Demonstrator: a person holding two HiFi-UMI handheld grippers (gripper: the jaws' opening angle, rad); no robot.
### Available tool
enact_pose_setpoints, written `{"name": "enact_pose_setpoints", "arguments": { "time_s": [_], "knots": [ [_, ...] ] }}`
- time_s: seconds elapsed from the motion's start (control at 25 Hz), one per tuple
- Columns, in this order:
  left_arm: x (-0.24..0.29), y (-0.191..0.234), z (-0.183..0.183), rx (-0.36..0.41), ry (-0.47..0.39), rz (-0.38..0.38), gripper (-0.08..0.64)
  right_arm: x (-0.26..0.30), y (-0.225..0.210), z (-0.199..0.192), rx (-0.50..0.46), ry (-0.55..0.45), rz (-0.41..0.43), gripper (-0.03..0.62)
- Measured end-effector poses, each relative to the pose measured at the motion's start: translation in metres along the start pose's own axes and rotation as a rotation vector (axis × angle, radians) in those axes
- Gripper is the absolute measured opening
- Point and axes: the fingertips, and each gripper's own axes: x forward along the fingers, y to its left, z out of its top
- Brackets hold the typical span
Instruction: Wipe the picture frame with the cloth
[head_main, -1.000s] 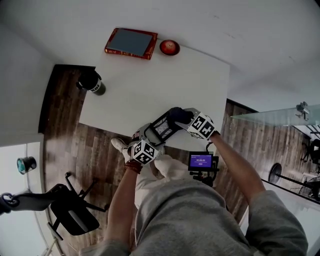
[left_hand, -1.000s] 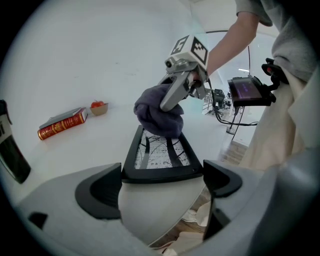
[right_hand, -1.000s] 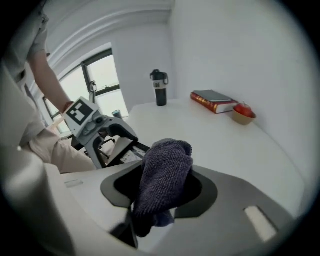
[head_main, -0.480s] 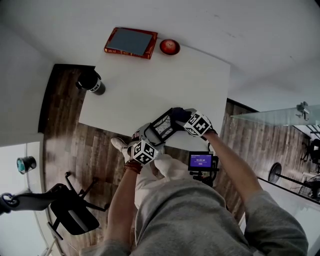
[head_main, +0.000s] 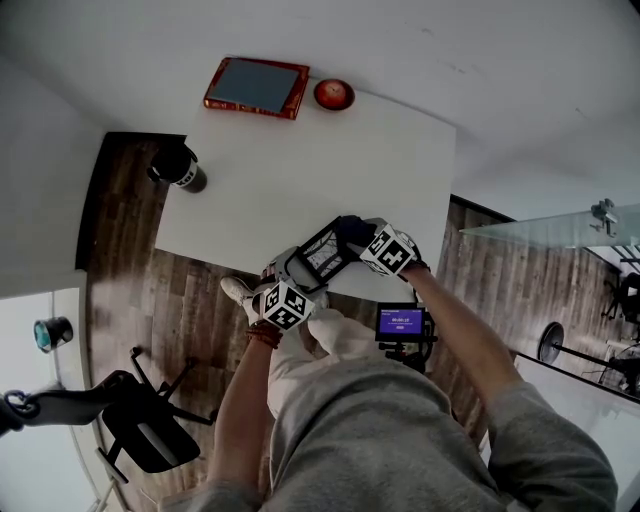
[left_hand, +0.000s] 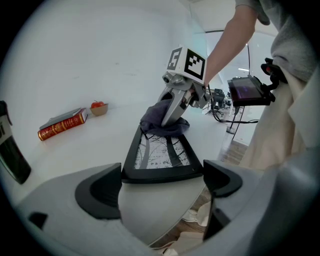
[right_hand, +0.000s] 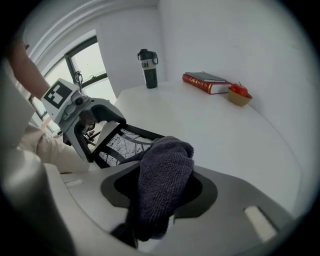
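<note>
A black picture frame (head_main: 322, 253) with a tree print sits tilted above the near edge of the white table (head_main: 300, 170). My left gripper (head_main: 295, 278) is shut on its near edge, and the left gripper view shows that edge (left_hand: 162, 172) clamped between the jaws. My right gripper (head_main: 362, 238) is shut on a dark grey cloth (right_hand: 162, 182). The cloth (left_hand: 162, 120) presses on the frame's far end. In the right gripper view the frame (right_hand: 122, 142) lies just beyond the cloth, with the left gripper (right_hand: 75, 120) behind it.
A red book (head_main: 255, 87) and a small bowl holding a red apple (head_main: 334, 94) lie at the table's far edge. A black bottle (head_main: 180, 165) stands at the left corner. A small screen on a stand (head_main: 402, 323) is by my right arm, and a chair (head_main: 140, 420) stands at lower left.
My right gripper has slid a little to the left along the frame with the cloth. The left gripper and frame have stayed almost still.
</note>
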Motion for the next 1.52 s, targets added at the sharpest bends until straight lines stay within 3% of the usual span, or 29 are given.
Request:
{"name": "enact_pose_setpoints", "arguments": {
  "time_s": [0.52, 0.84, 1.52],
  "knots": [
    [0.0002, 0.0007, -0.0004, 0.003, 0.001, 0.003, 0.506, -0.0013, 0.0073, 0.0067, -0.279, 0.064, -0.069, 0.186],
    [0.0008, 0.0003, 0.0002, 0.005, 0.0, 0.003, 0.506, -0.0017, 0.0059, 0.0061, -0.205, 0.031, -0.027, 0.186],
    [0.0, -0.0001, -0.0006, 0.008, 0.0, 0.004, 0.508, -0.0018, 0.0073, 0.0063, -0.234, 0.025, -0.012, 0.186]
  ]
}}
